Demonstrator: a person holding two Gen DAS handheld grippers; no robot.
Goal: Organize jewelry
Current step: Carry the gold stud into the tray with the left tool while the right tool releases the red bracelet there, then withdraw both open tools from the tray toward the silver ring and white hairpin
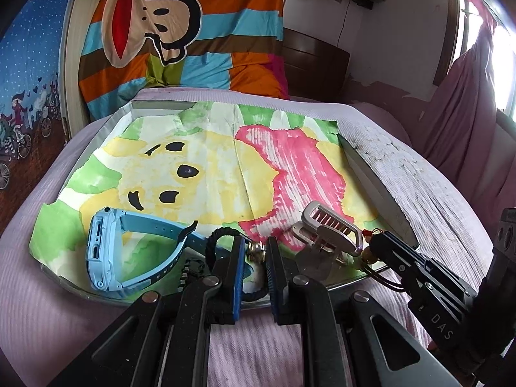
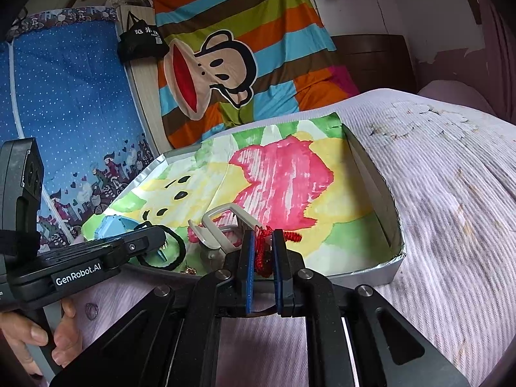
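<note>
Fingers of the left gripper (image 1: 256, 253) stand narrowly apart at the lower centre of the left wrist view, closed on a small brass-coloured bead charm (image 1: 257, 252) strung on a black braided cord (image 1: 215, 238). The cord loops away to the left of the pads and also trails down behind them over the near rim of the tray (image 1: 391, 193).

Just left of the cord, in the lower left of that view, a light blue smartwatch (image 1: 106, 251) lies on its side with its strap curled over. To the right of the left gripper, a silver-white hair claw clip (image 1: 325, 232) rests on the painted paper (image 1: 206, 164) that lines the tray, over the edge of the pink patch.

In the right wrist view, the right gripper (image 2: 263, 251) sits at the lower centre with its blue-padded fingers (image 2: 248, 258) close together, pinching a red knotted cord ornament (image 2: 262, 242); part of the red cord sticks out to the right of the pads. It is held just above the tray's near rim, right in front of the hair claw clip.

A hand (image 2: 38, 338) grips the left gripper's handle at the lower left of the right wrist view. The tray rests on a pale lilac ribbed bedspread (image 2: 435, 209), and a striped blanket with a cartoon monkey (image 1: 180, 32) hangs at the upper centre of both views.
</note>
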